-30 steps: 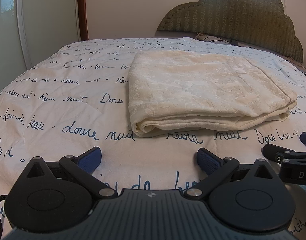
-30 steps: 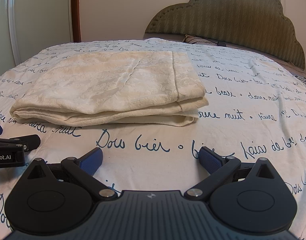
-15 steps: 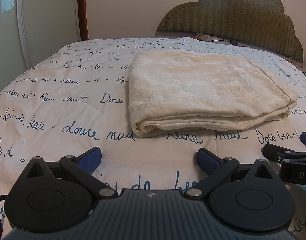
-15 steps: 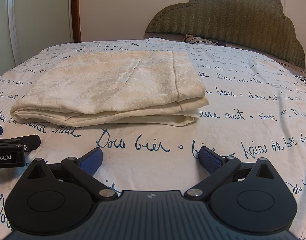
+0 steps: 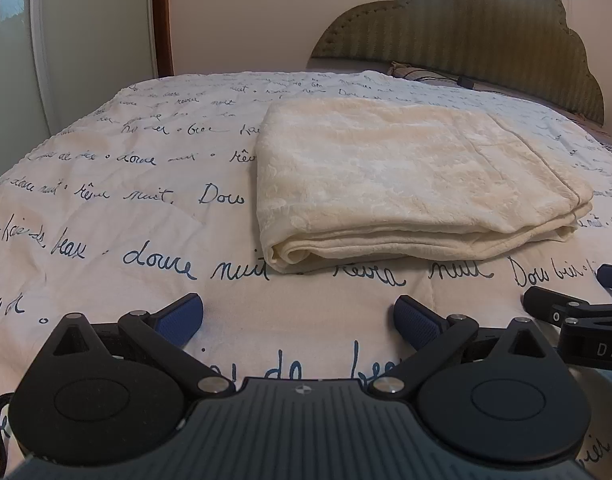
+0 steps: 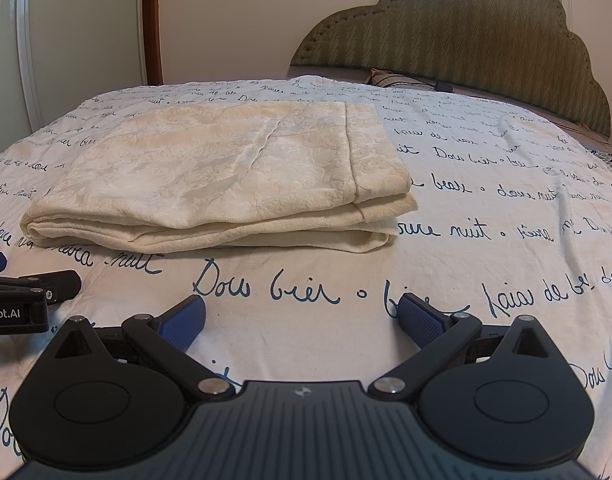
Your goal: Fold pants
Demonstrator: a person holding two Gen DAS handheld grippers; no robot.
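Observation:
The cream patterned pants (image 5: pixel 406 176) lie folded in a flat rectangular stack on the bed; they also show in the right wrist view (image 6: pixel 221 176). My left gripper (image 5: pixel 299 318) is open and empty, resting low on the bedspread just in front of the stack's left part. My right gripper (image 6: pixel 301 316) is open and empty, in front of the stack's right end. Each gripper shows at the edge of the other's view: the right one (image 5: pixel 574 312) and the left one (image 6: pixel 21 292).
The bed is covered by a white bedspread (image 5: pixel 105 208) with blue handwriting. A green padded headboard (image 6: pixel 466 32) stands at the far end, with a pillow (image 5: pixel 418 72) and dark cable below it. A white wardrobe (image 5: pixel 9 60) stands left of the bed.

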